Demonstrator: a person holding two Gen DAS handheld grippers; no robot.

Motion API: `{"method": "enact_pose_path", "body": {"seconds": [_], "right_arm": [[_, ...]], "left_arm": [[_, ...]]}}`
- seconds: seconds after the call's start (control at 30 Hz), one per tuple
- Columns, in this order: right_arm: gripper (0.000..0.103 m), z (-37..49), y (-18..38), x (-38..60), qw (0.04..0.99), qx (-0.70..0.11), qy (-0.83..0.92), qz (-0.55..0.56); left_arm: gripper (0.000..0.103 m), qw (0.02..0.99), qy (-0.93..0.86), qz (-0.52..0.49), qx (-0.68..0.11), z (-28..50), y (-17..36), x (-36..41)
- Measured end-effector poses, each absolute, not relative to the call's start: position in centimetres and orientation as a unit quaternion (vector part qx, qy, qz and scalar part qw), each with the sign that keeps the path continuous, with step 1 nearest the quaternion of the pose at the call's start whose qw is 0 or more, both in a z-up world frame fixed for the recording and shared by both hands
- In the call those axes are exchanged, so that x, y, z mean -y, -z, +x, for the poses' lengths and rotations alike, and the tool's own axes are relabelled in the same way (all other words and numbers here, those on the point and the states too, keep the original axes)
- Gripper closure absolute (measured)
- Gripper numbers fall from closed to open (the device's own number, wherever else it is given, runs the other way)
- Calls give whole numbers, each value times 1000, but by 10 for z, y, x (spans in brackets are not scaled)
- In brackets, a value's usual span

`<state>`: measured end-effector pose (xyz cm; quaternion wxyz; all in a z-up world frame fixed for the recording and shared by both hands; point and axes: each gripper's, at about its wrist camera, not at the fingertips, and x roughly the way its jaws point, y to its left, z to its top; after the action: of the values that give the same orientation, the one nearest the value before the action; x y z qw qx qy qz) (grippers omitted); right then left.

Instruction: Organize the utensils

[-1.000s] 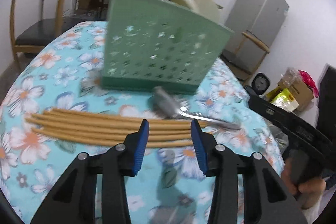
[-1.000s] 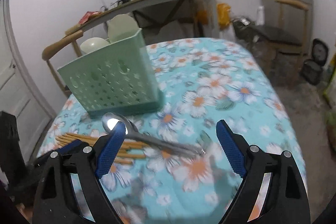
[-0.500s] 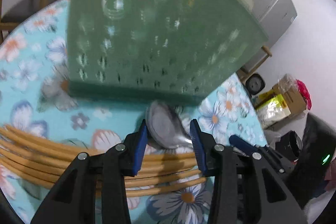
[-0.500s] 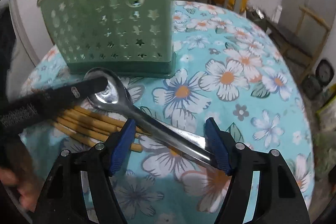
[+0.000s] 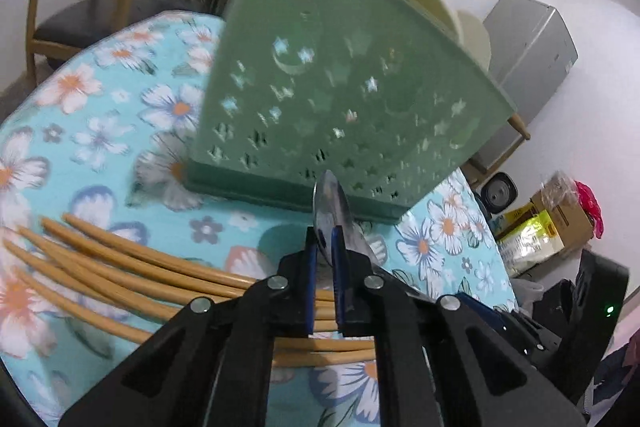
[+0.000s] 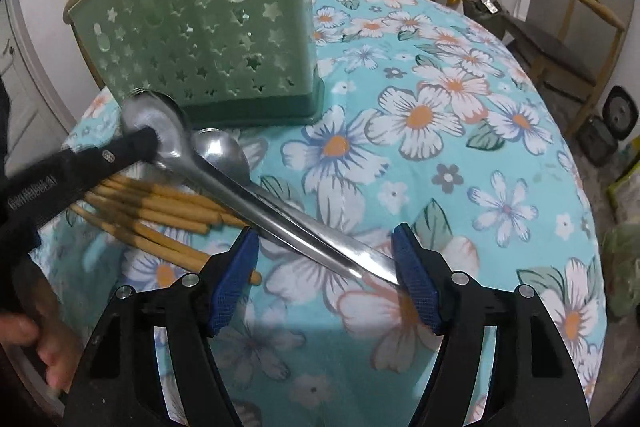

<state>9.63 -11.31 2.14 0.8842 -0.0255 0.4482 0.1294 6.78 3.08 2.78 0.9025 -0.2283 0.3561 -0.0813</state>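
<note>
A green perforated utensil holder stands on the flowered tablecloth. Several wooden chopsticks lie in front of it. My left gripper is shut on the bowl of a metal spoon, which it holds edge-on. That spoon's handle runs diagonally between the fingers of my right gripper, which stands open around it; the handle's end lies close to the right pad. A second spoon lies on the cloth under the first.
A wooden chair stands behind the table on the left and another chair at the right. A grey cabinet and cardboard boxes sit beyond the table's edge. A person's hand holds the left gripper.
My left gripper moved in towards the holder and shut on the spoon's bowl, turning it on edge. My right gripper sank over the spoon's handle and its jaws narrowed.
</note>
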Motion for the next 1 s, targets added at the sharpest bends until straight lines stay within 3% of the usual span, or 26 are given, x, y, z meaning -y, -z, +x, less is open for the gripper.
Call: {"method": "enact_pose_path", "body": {"seconds": [0.27,0.43,0.73,1.0], "right_arm": [[35,84,-53,125,904,-386,-183,4],[36,109,-43,118,883,-417,-211,48],[46,160,-26,89,844,-474,-236,86],[48,167,-19,98,814,-507,-245,138]], "left_arm": [[97,886,58,-273,-369,54,-32,-77],[97,855,69,-294,-421,56,-16,-108],[97,855,76,-293,-420,48,-13,-117],[96,856,81,-285,-424,46,-14,-115]]}}
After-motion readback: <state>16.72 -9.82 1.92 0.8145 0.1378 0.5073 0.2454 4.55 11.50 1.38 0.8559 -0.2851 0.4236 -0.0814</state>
